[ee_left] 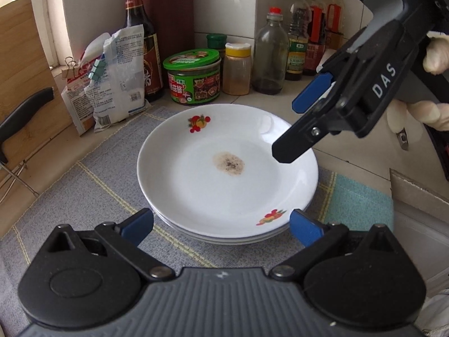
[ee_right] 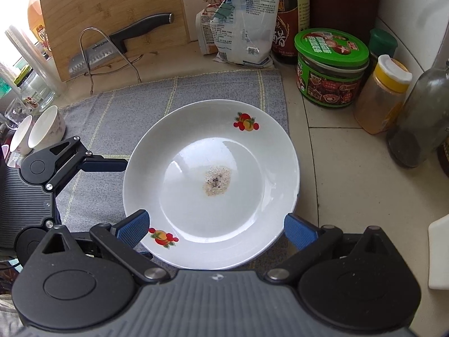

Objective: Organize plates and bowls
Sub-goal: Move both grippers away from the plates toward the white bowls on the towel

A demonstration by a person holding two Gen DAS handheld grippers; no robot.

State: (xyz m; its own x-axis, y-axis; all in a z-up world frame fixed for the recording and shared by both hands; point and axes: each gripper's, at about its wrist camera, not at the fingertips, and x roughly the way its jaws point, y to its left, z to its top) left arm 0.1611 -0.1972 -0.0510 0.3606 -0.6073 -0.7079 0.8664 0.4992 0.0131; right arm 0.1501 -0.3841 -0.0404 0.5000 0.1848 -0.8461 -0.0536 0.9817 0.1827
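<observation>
Leaning at nine o'clock in the right wrist view: light bamboo cutting board [ee_right: 112, 14], black-handled steel knife [ee_right: 123, 39] racked against it. Sitting at centre on the grey-blue checked cloth mat [ee_right: 118, 109]: stack of white round ceramic plates with fruit prints [ee_left: 227, 168], brown speckled residue [ee_left: 228, 164] staining the top one. Hovering at six o'clock, just short of the rim: left gripper [ee_left: 221, 226], spread wide, gripping nothing. Reaching in from two o'clock: right gripper [ee_right: 216, 226], spread wide, straddling the near rim. Standing at one o'clock: green-lidded round sauce jar [ee_left: 193, 75].

- The right gripper [ee_right: 216, 229] is hovering wide open over a white plate [ee_right: 196, 216] carrying a brown smear.
- The left gripper [ee_right: 123, 165] is reaching the plate's left rim.
- Two bowls [ee_right: 42, 133] are sitting far left.
</observation>
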